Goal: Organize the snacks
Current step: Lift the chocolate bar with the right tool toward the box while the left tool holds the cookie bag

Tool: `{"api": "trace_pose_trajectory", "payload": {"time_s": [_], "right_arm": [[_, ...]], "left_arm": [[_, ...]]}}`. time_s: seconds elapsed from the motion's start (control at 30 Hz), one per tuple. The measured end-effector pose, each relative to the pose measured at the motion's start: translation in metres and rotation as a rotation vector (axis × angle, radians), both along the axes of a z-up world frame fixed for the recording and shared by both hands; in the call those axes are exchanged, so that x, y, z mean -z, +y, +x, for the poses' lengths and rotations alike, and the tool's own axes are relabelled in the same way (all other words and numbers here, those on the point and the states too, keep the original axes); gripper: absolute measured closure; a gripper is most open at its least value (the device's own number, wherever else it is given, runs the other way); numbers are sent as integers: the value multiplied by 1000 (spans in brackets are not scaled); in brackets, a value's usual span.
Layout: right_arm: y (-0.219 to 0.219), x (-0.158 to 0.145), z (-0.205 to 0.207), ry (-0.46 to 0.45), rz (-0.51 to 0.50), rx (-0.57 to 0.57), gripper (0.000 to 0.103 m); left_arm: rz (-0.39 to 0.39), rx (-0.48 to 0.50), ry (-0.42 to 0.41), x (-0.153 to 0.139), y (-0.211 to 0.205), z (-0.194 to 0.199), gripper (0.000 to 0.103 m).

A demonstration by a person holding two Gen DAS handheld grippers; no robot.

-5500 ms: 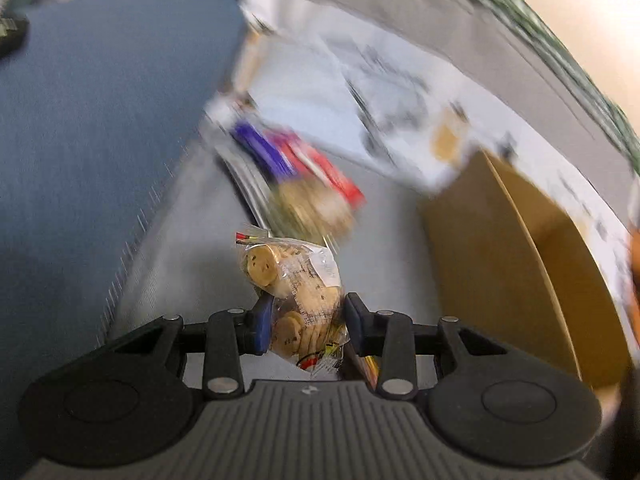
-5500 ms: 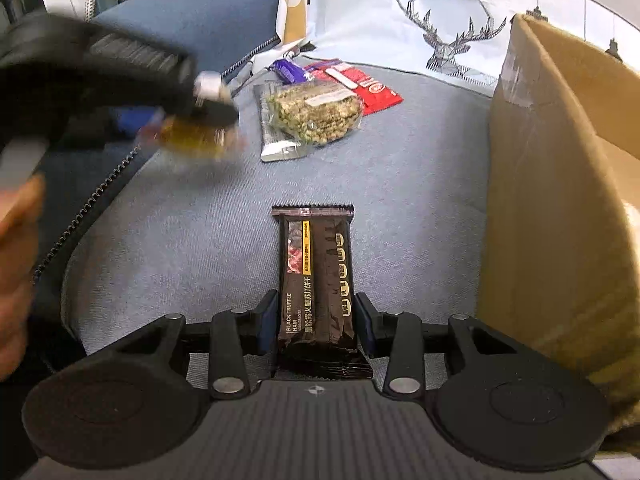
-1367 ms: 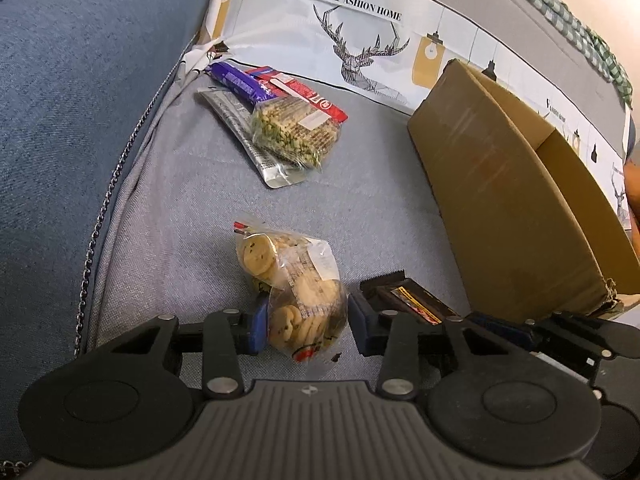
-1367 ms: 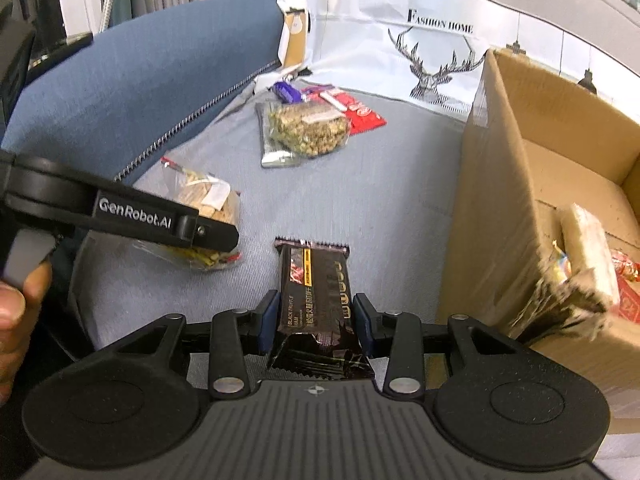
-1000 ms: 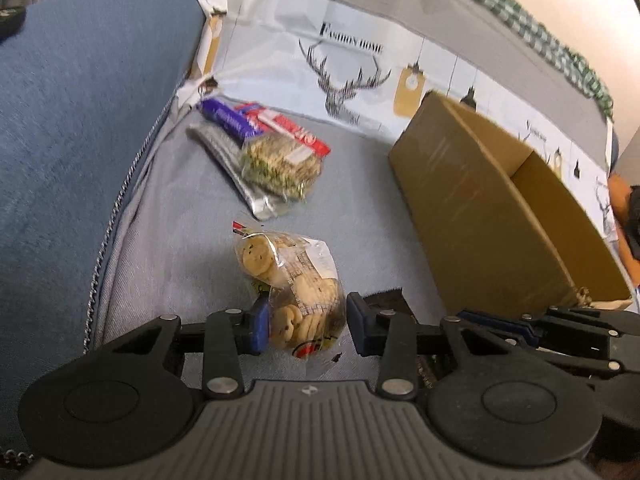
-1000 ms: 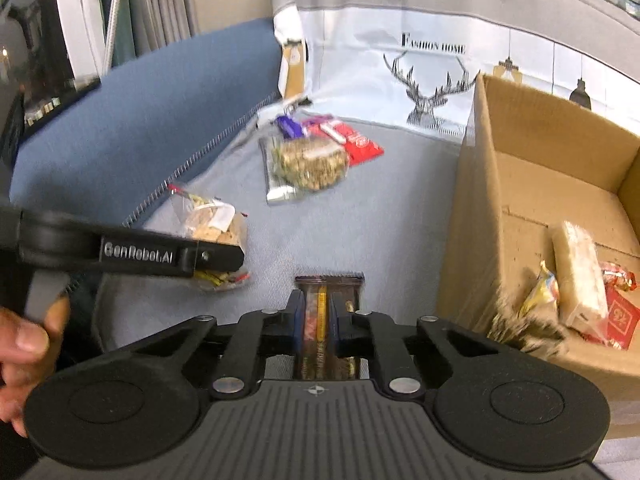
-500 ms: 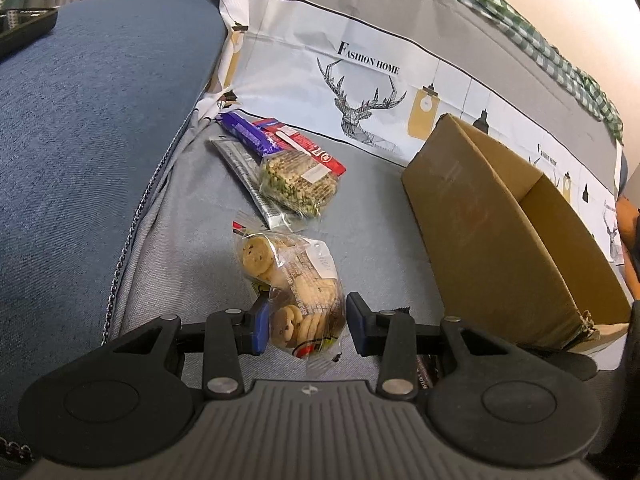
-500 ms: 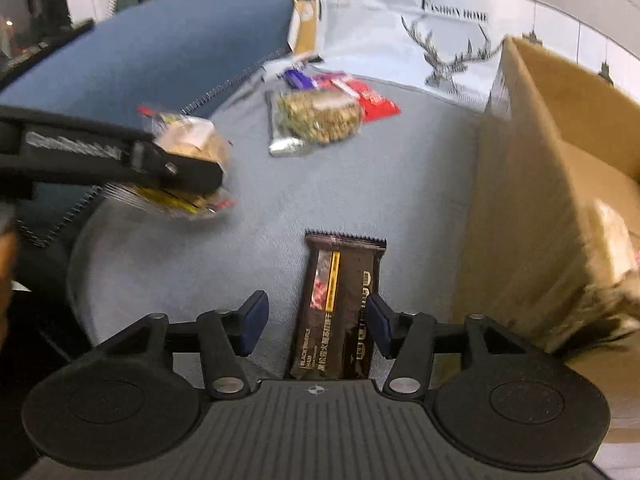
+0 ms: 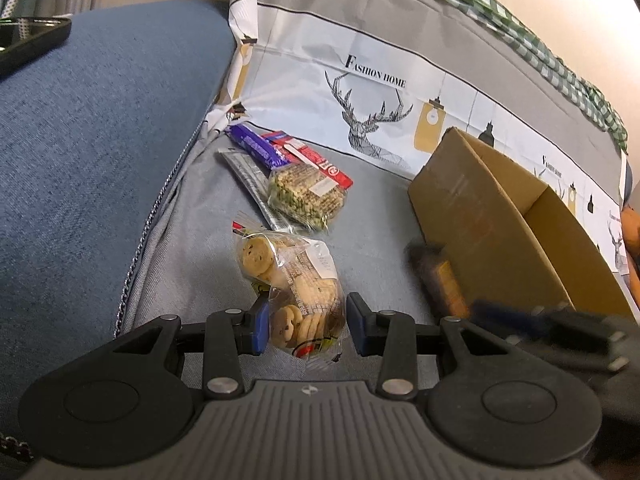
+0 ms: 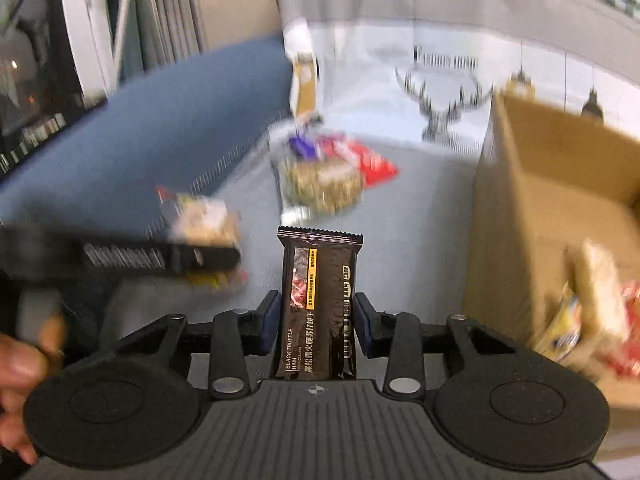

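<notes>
My left gripper [image 9: 308,326] is shut on a clear bag of small cookies [image 9: 296,280], held just above the grey seat cushion [image 9: 372,208]. In the right wrist view a black cracker packet [image 10: 320,280] stands between the pads of my right gripper [image 10: 318,316]. Its jaws are closing, and the pads press on the packet's long sides. The rest of that view is smeared by motion. To the right an open cardboard box [image 10: 520,200] holds several snacks [image 10: 596,292]. The left gripper with the cookie bag [image 10: 204,220] shows blurred at the left.
A pile of snacks lies at the cushion's back: a green-speckled packet [image 9: 306,196], a red packet [image 9: 320,164], a purple bar [image 9: 256,146] and a silver one [image 9: 248,176]. A blue armrest [image 9: 100,140] carries a phone [image 9: 32,40]. A person's hand [image 10: 20,360] grips the left tool.
The right gripper's jaws stood wide around the black packet lying on the cushion half a second ago; now they have closed on its sides and the view swings. The left gripper keeps the cookie bag.
</notes>
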State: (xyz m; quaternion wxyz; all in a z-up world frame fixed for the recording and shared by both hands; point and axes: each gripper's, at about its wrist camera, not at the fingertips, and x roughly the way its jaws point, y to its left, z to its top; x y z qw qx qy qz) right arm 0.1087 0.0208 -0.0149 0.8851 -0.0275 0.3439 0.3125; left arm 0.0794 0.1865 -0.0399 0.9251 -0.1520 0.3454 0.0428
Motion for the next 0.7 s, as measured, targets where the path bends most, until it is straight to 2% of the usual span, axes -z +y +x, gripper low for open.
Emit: {"api": "trace_pose_trajectory", "payload": {"time_s": [0.2,0.53,0.7], "right_arm": [[-27,-39,0,-91,107,8,63],[-52,-57,-3,-183,160,-5,63],[-66,-72,0,-211,207,14,63]], "left_arm": [[-3,-24,-9,-2,2,-2,60],[33,-39,-42,-13,-6,-8,60],[1,-73,-65,-22,-10,-14,60]]}}
